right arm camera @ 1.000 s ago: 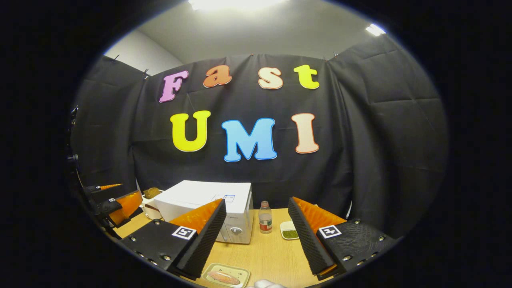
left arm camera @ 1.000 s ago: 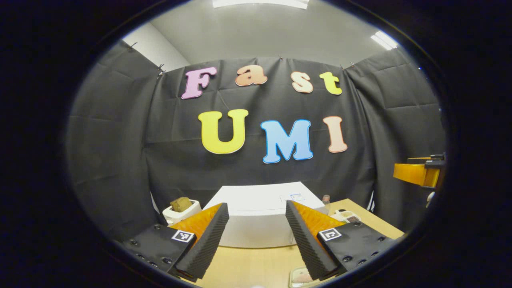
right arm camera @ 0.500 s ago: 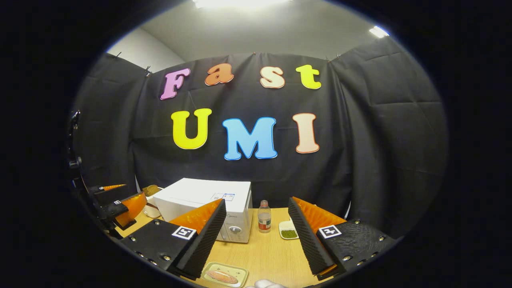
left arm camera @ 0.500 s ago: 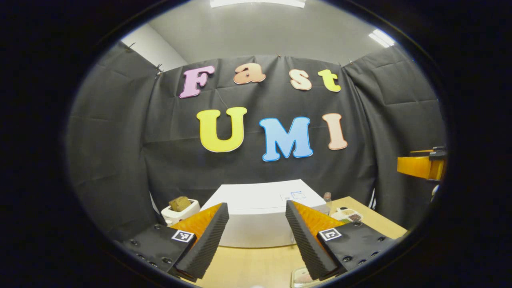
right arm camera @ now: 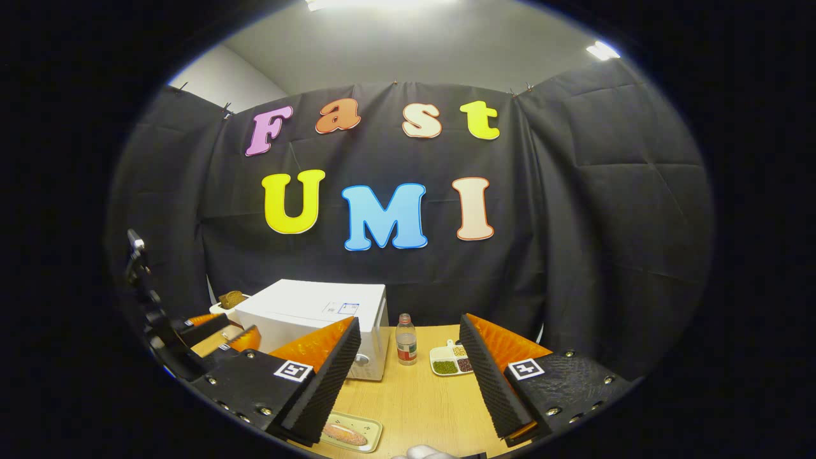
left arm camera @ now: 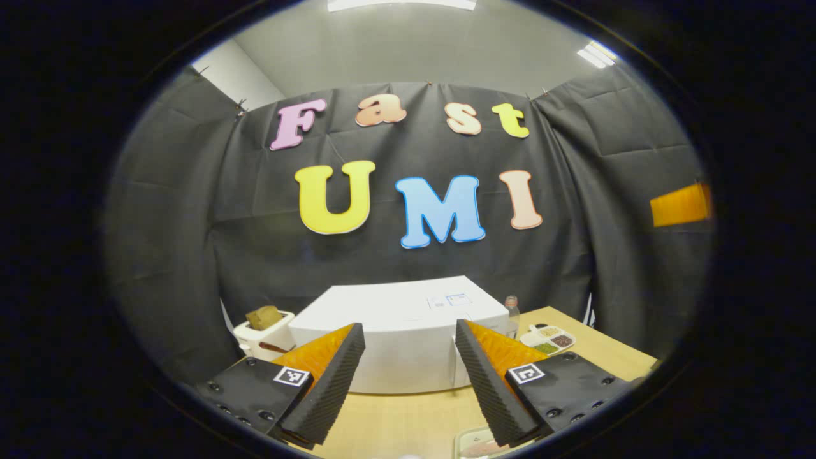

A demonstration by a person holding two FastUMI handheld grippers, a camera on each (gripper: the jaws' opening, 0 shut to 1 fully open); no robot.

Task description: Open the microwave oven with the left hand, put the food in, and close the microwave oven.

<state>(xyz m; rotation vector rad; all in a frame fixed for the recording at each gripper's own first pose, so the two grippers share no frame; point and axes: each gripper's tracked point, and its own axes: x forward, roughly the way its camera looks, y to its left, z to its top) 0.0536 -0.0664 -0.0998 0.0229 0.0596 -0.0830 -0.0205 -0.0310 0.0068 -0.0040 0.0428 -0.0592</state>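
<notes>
The white box-shaped microwave oven point(left arm camera: 395, 331) stands closed on the light wooden table point(left arm camera: 395, 427), straight ahead of the left gripper point(left arm camera: 408, 376), whose fingers are spread apart and hold nothing. This gripper is apart from the door and, I judge, nearer to it than the right gripper point(right arm camera: 408, 376), which is also released and empty. For the right gripper the oven lies ahead to its left. The food on the small pale tray point(right arm camera: 347, 433) lies on the table just below the right gripper.
</notes>
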